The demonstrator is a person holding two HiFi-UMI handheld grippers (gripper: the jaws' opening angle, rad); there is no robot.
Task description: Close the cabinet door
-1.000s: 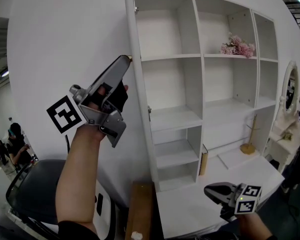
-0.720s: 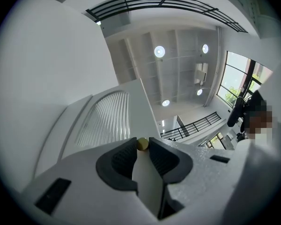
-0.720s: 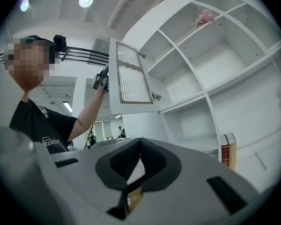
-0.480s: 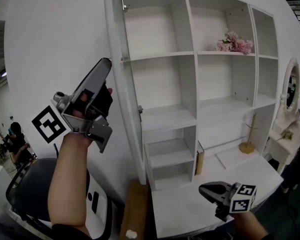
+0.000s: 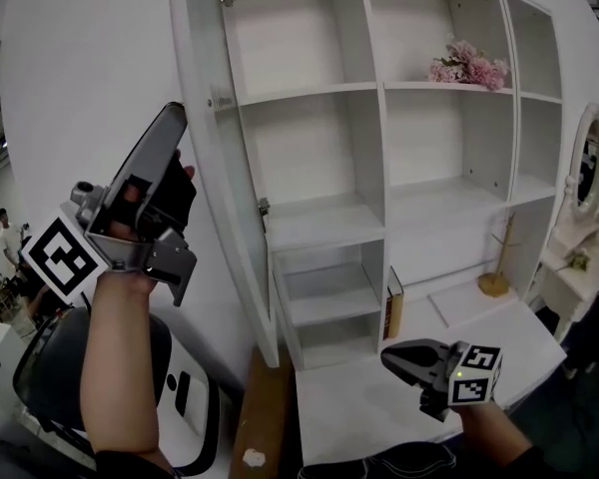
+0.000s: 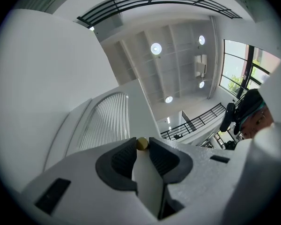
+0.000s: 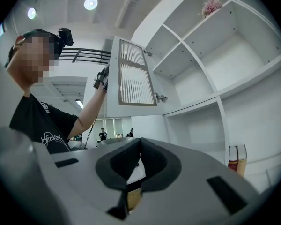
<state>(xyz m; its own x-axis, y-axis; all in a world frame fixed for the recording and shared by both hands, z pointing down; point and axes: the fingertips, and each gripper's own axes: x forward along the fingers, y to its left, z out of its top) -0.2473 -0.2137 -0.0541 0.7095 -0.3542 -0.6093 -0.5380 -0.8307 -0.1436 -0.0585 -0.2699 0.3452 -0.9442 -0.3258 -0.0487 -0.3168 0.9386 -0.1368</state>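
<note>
Swinging with the left tongs (image 5: 176, 109), which pinch its brass knob (image 6: 142, 143) to steer it, the cabinet door (image 5: 223, 193) now shows more inner face but stands wide open, while the right tongs (image 5: 389, 355) wait low, pressed together, empty.

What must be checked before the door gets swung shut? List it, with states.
1. Left gripper closed on the knob: ok.
2. Door open, standing out from the shelves: ok.
3. Nothing sticks out of the shelves into its way: ok, as far as seen.
4. Right gripper shut, empty, low over the desk, away from the door: ok.
5. Grip firm enough: cannot tell.
</note>
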